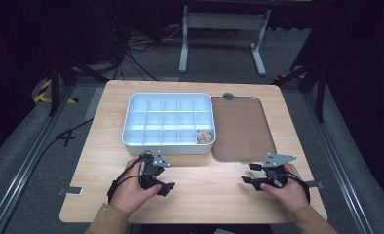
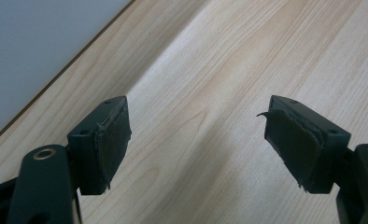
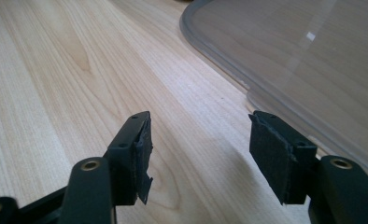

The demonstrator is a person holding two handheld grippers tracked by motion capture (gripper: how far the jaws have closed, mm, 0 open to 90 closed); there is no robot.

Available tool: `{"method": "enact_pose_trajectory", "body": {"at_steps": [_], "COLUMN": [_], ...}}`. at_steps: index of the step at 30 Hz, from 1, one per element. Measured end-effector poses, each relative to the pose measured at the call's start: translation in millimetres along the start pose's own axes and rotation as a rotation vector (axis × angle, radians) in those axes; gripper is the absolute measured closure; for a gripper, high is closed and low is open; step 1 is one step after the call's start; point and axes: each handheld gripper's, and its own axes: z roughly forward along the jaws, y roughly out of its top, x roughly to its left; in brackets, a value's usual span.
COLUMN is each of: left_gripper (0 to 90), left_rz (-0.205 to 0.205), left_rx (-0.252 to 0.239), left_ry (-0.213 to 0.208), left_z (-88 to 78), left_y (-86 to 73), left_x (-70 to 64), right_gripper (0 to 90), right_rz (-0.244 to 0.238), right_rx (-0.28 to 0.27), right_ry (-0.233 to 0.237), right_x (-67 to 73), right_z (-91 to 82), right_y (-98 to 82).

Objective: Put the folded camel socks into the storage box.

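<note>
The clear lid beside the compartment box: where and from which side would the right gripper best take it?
Probably at the clear lid's near rim, approached from the person's side. It lies flat on the table, so only the raised edge offers purchase; the right gripper, open and empty, sits just short of that corner.

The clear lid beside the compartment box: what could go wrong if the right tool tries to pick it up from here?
1. The clear lid lies flat on the table; the open right tool may slide off its thin rim or push it instead of gripping it.
2. A pushed lid could bump the compartment box, which lies right beside it, and shake the small object in the corner compartment.
3. The worn pad is peeling, so the grip may be weak.
</note>
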Motion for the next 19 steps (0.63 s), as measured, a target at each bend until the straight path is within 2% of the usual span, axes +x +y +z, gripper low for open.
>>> {"method": "enact_pose_trajectory", "body": {"at_steps": [8, 19], "left_gripper": [22.7, 21.6], "left_rz": [-0.008, -0.002], "left_rx": [0.018, 0.039], "left_ry": [-0.011, 0.001], "left_z": [6.0, 6.6], "left_y": [-0.6, -3.2], "left_x": [-0.3, 2.5], "right_gripper": [38.1, 33.7], "right_rz": [-0.035, -0.074], "right_rx": [0.015, 0.009], "right_ry": [0.027, 0.02], "right_x": [6.1, 9.8], "right_z": [9.1, 12.5], "right_y": [-2.5, -1.3]}}
